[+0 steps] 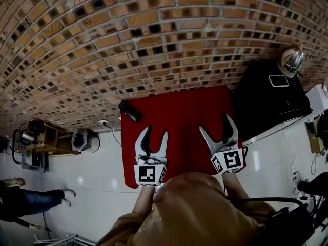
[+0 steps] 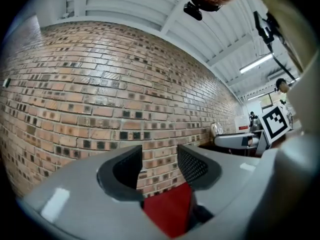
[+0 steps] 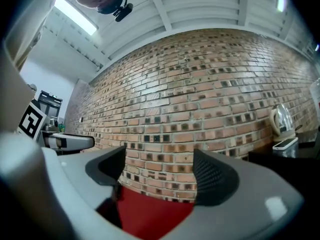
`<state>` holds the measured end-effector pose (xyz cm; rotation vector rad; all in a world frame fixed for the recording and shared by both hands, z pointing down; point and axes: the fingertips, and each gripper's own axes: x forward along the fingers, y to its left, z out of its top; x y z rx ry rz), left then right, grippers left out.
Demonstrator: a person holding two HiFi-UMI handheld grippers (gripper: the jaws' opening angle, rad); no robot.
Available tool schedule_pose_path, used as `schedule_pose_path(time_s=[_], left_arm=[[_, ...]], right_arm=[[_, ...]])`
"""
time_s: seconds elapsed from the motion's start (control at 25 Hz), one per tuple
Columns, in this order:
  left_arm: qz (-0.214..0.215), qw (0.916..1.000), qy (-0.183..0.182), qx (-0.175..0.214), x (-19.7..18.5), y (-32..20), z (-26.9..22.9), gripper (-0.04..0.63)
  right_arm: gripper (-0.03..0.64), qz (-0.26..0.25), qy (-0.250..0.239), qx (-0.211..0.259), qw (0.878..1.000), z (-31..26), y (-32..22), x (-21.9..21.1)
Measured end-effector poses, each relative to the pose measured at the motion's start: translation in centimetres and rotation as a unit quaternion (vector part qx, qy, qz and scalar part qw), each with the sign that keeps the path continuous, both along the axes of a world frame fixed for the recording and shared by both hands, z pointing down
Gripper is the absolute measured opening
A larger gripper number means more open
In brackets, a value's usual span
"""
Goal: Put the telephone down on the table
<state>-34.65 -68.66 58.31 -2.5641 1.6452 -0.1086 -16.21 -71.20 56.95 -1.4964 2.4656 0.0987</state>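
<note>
Over red table (image 1: 174,106) | left hand-held gripper (image 1: 155,135) part open, empty | right hand-held gripper (image 1: 216,126) half open, empty

The red table (image 1: 184,114) lies open; telephone (image 1: 130,111) blocks its left corner, brick wall (image 1: 154,45) behind.
</note>
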Motion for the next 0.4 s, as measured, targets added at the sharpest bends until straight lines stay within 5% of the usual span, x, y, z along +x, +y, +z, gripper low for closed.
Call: schedule_pose_path(time_s=[0.2, 0.4], left_arm=[[-0.024, 0.9997, -0.01, -0.002, -1.8, 0.6, 0.2, 0.201], [-0.035, 0.9955, 0.017, 0.086, -4.4, 0.2, -0.5, 0.201]], right_arm=[[0.408, -0.016, 0.001, -0.021, 1.0, 1.4, -0.9, -1.5], [0.407, -0.032, 0.003, -0.024, 0.999, 1.9, -1.1, -3.5]])
